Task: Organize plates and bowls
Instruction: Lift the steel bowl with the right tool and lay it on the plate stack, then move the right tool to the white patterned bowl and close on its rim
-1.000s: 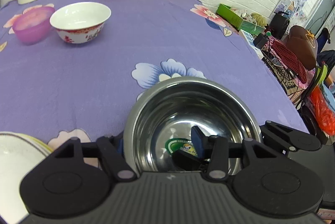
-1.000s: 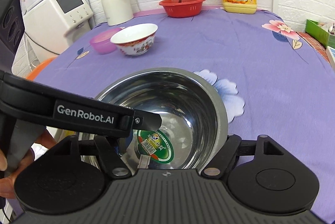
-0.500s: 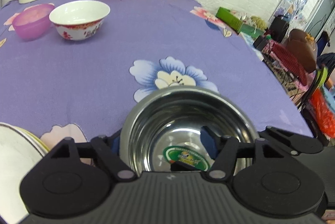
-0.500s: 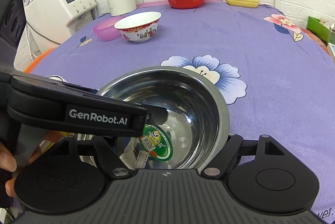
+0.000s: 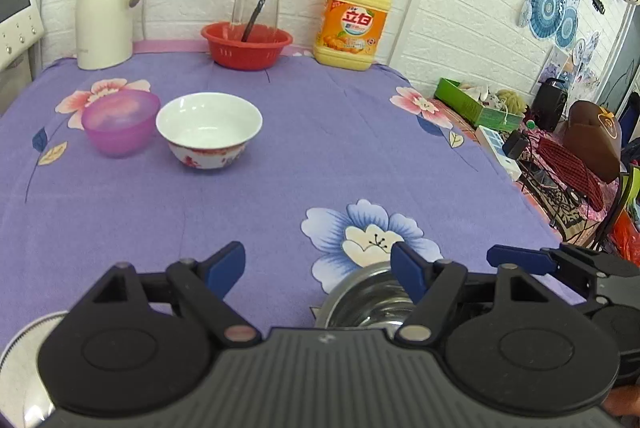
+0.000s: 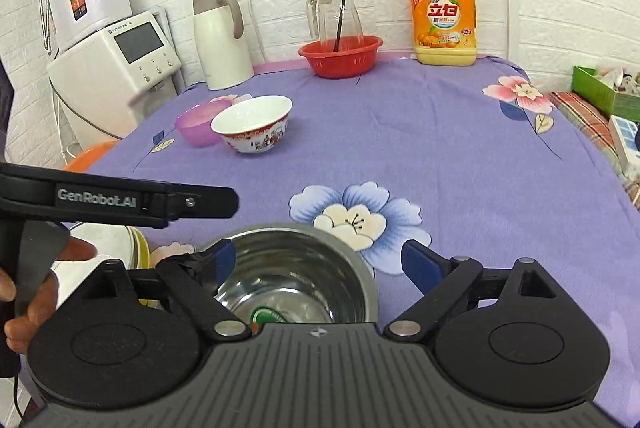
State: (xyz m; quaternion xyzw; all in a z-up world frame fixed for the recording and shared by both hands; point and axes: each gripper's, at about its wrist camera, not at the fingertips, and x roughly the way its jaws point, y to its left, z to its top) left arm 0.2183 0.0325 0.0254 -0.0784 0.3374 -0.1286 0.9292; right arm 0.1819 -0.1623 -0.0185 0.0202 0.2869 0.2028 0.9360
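Remaining — white bowl and purple bowl, far off, unstacked; steel bowl set beside plates; left gripper and right gripper both spread, empty.

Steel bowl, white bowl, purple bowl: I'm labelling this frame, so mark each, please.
steel bowl (image 6: 296, 268), right wrist view, inner wall.
white bowl (image 6: 251, 119), right wrist view, inside.
purple bowl (image 5: 120, 120), left wrist view, side wall.
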